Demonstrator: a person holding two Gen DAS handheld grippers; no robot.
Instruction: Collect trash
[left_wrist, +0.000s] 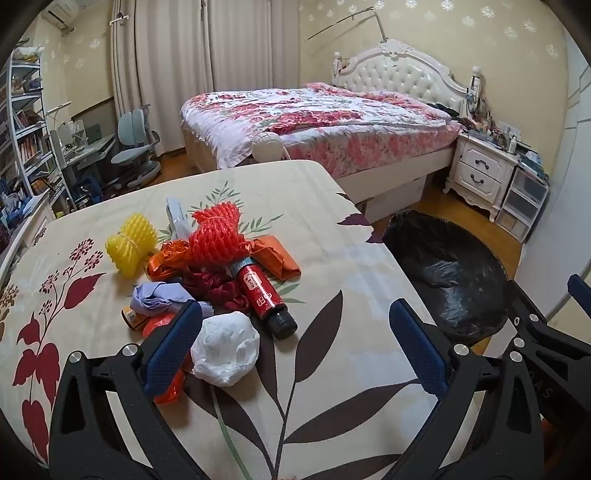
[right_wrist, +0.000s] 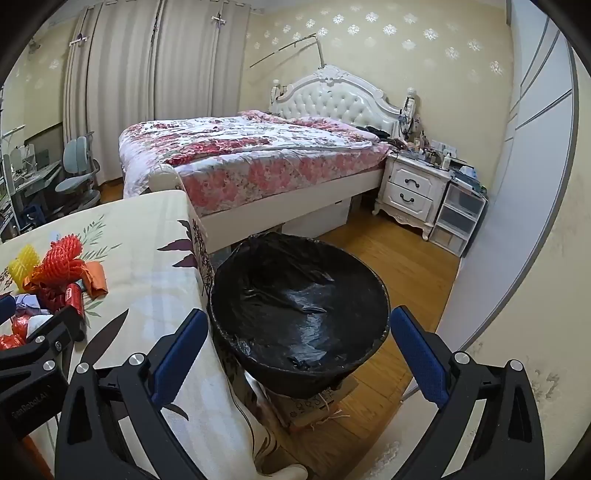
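Nearest, the left gripper (left_wrist: 295, 350) hangs over the bench (left_wrist: 332, 387) with its jaws spread wide and nothing pinched; a crumpled white plastic bag (left_wrist: 225, 347) lies just beside its left finger, near the bench's near edge. Beside it, the right gripper (right_wrist: 295, 350) is likewise spread and empty, pointing down at the black-lined trash bin (right_wrist: 299, 302), which stands on the floor just off the bench's right edge.

Beyond the white bag the rest of the trash lies heaped toward the bench's left side: a red tube (left_wrist: 264, 295), a lilac wad (left_wrist: 159, 299), orange wrappers (left_wrist: 280, 254), red foam netting (left_wrist: 218, 236) and yellow foam netting (left_wrist: 131, 243).

Judging by this, collecting has not yet begun: all pieces seem still on the bench. The next move calls for lowering the left gripper so the white bag sits between its fingers, closing gently on the soft plastic, then carrying it over the right edge to the bin.
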